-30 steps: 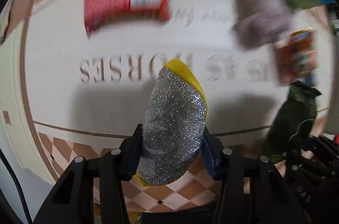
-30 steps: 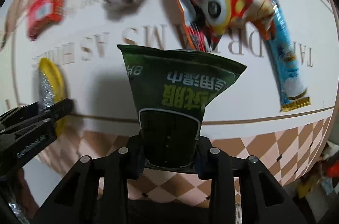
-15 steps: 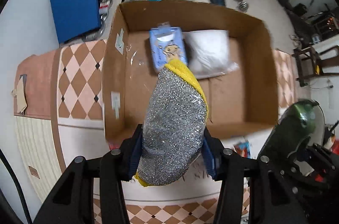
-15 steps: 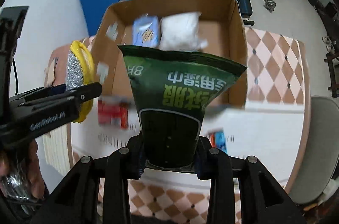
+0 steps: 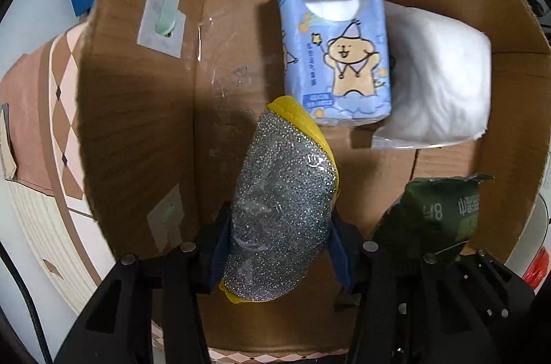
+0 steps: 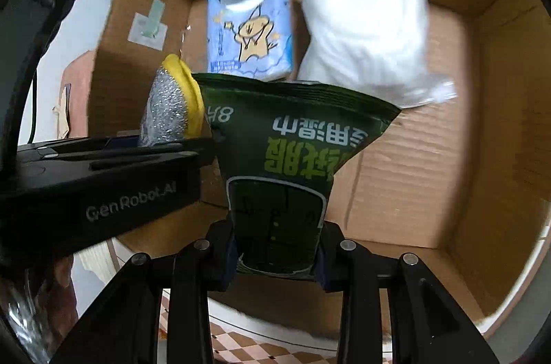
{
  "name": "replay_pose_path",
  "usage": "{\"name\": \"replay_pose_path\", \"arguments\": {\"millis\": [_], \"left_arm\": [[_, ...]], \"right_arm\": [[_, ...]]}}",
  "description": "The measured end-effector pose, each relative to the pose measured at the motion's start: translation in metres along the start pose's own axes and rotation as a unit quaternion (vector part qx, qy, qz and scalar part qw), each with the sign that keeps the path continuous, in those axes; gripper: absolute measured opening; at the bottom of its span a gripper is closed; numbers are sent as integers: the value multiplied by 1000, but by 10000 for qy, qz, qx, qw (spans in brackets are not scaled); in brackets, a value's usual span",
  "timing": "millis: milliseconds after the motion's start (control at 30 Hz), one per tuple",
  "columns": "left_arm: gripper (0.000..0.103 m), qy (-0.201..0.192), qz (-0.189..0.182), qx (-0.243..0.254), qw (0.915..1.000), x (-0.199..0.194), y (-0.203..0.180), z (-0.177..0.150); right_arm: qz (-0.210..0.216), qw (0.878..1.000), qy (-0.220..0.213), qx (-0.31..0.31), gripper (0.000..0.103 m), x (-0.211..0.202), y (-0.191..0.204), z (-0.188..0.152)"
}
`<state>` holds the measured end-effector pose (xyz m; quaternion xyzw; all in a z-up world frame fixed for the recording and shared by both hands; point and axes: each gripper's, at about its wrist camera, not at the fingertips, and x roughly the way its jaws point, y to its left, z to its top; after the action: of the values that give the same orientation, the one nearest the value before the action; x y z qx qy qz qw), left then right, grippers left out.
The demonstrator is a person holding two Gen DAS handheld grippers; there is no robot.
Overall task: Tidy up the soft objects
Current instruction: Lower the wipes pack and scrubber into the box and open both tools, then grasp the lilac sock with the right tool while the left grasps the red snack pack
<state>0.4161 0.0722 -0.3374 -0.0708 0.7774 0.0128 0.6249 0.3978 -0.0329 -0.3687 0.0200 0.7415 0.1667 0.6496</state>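
My left gripper (image 5: 280, 247) is shut on a silver-and-yellow scouring sponge (image 5: 282, 209) and holds it over the open cardboard box (image 5: 137, 95). My right gripper (image 6: 277, 255) is shut on a dark green packet (image 6: 292, 157) and holds it over the same box, just right of the sponge (image 6: 172, 102). The packet also shows at the lower right of the left wrist view (image 5: 437, 216). A blue tissue pack (image 5: 335, 50) and a white soft pack (image 5: 437, 81) lie on the box floor at the far side.
The box has tall brown walls (image 6: 509, 130) all round, with tape labels on the left wall (image 5: 162, 16). A checkered tablecloth (image 6: 248, 350) shows below the near box edge. The left gripper body (image 6: 96, 188) sits close to the green packet.
Both grippers have moved forward from above the table to over the inside of the box, and the box now fills both views. Both still hold their objects.
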Motion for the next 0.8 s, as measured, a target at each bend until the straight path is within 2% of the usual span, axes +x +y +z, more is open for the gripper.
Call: {"name": "replay_pose_path", "arguments": {"millis": [200, 333, 367, 400, 467, 533, 600, 667, 700, 733, 800], "left_arm": [[51, 108, -7, -5, 9999, 4, 0, -3], [53, 278, -328, -168, 9989, 8, 6, -9], [54, 283, -409, -192, 9986, 6, 6, -10], [58, 272, -470, -199, 9983, 4, 5, -11], [63, 232, -473, -170, 9985, -2, 2, -16], [79, 142, -444, -123, 9988, -11, -2, -22], [88, -4, -353, -71, 9994, -21, -7, -28], [88, -147, -348, -23, 9993, -32, -8, -36], [91, -219, -369, -8, 9991, -37, -7, -38], [98, -280, -361, 5, 9990, -40, -7, -35], [100, -540, -297, 61, 9981, -59, -9, -42]], "right_arm": [[21, 9999, 142, -61, 37, 12, 3, 13], [55, 9993, 373, -64, 40, 17, 11, 27], [63, 9992, 394, -69, 51, 16, 11, 28], [38, 9992, 393, -70, 70, 7, 1, 25], [-82, 9995, 297, -82, 84, -3, -2, 25], [-220, 9994, 229, -118, 84, -13, -3, 27], [-301, 9994, 160, -107, 84, -24, -5, 24], [-373, 9992, 97, -94, 88, -34, -8, 21], [-424, 9990, 39, -96, 96, -40, -9, 20], [-484, 9988, -19, -102, 99, -46, -11, 19], [-617, 9978, -187, -122, 103, -62, -14, 13]]}}
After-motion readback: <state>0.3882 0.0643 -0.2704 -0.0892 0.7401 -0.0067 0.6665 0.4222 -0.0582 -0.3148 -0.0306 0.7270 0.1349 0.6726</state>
